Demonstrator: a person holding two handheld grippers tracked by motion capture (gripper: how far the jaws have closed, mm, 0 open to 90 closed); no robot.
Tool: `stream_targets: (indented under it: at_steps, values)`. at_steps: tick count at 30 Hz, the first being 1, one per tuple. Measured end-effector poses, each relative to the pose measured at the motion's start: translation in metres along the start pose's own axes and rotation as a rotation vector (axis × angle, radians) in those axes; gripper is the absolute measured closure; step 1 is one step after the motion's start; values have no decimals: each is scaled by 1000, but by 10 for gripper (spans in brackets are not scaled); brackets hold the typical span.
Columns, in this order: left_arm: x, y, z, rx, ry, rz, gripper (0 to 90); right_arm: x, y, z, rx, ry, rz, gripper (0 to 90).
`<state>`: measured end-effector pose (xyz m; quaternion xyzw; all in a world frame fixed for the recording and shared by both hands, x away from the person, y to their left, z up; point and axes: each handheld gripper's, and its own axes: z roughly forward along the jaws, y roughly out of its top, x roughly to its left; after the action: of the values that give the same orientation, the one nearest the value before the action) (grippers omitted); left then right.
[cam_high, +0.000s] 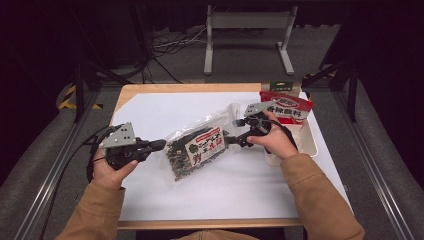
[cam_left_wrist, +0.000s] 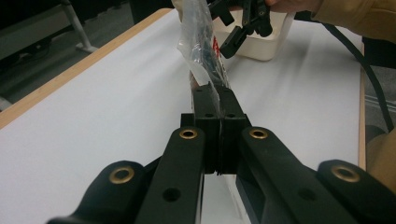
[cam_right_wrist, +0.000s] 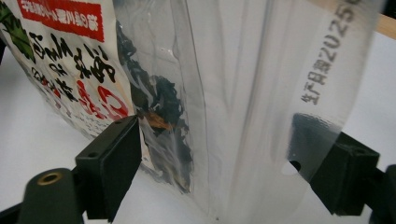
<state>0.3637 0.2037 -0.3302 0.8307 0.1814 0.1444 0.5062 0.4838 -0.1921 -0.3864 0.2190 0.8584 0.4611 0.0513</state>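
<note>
Here we are watching the left gripper (cam_high: 159, 145), at centre left of the high view, its jaws pressing together on the edge of the seaweed bag (cam_high: 200, 147); in the left gripper view the clear film is running up from between the shut pads (cam_left_wrist: 209, 100). The right gripper (cam_high: 234, 140), right of centre, is standing with its jaws apart, and in the right gripper view the bag's clear sealed end (cam_right_wrist: 261, 107) is sitting between the two pads (cam_right_wrist: 116, 163) without either one pressing on it. The bag itself is hanging tilted across the middle of the white table (cam_high: 225, 190), between the two grippers.

What could go wrong, as we are judging it: the left grip is biting only thin film at the edge, so a tug could be slipping the bag free or tearing the seal. The right jaws may be closing on the slick clear end alone and sliding off.

Counting: two grippers, one seaweed bag, one red packet (cam_high: 287, 106) at upper right, one cream tray (cam_high: 311, 142) beneath it.
</note>
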Motion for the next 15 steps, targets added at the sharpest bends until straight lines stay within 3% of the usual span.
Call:
stream_targets:
  at_steps: [10,15]
  values:
    - [1,-1,1,-3,-2,-6,896,4,-1,13,1,66,-1,169]
    - [1,-1,1,-4,-1,-8,895,11,0,23,17,101,-23,196]
